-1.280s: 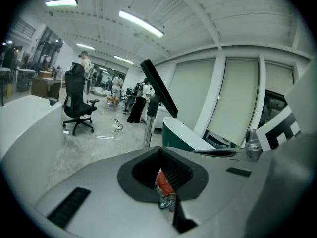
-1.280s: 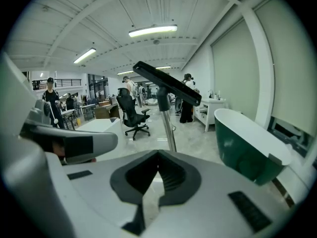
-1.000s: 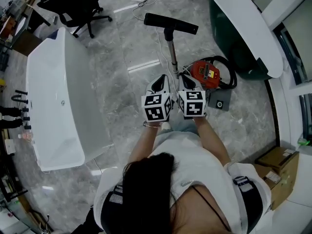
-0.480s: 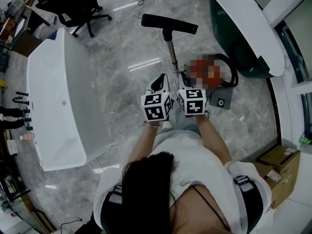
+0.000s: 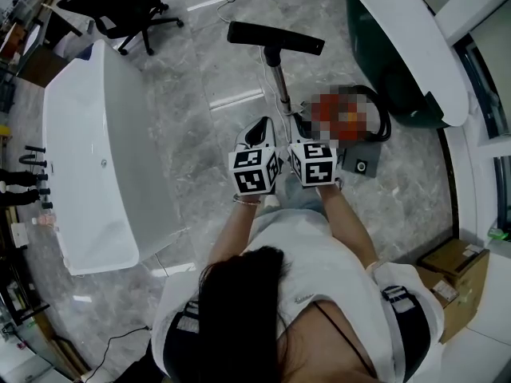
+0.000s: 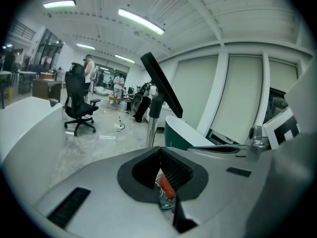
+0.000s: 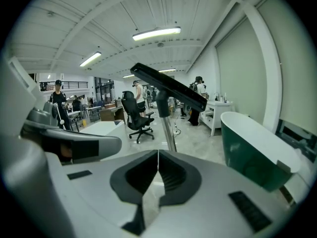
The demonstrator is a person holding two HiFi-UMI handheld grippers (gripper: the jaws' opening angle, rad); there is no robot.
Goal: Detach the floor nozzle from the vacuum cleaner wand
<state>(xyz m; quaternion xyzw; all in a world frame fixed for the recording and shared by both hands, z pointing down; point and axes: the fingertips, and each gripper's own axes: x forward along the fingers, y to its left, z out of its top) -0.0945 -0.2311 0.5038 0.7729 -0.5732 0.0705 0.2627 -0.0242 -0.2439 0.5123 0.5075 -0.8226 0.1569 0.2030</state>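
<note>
1. Little changes: both grippers creep slightly up-frame in head view, and the nozzle (image 5: 275, 37) edges left.
2. Left gripper (image 6: 159, 155) and right gripper (image 7: 158, 158) have jaws pressed together, empty, side by side at centre frame.
3. Nozzle sits upper centre, on the wand (image 5: 281, 82) and apparently attached. Nothing is gripped, so detaching looks unstarted.

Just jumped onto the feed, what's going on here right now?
A person holds the left gripper and the right gripper side by side, both shut and empty, facing the vacuum cleaner wand. The black floor nozzle is attached at the wand's far end, and neither gripper touches it or the wand. The detaching has not yet begun.
</note>
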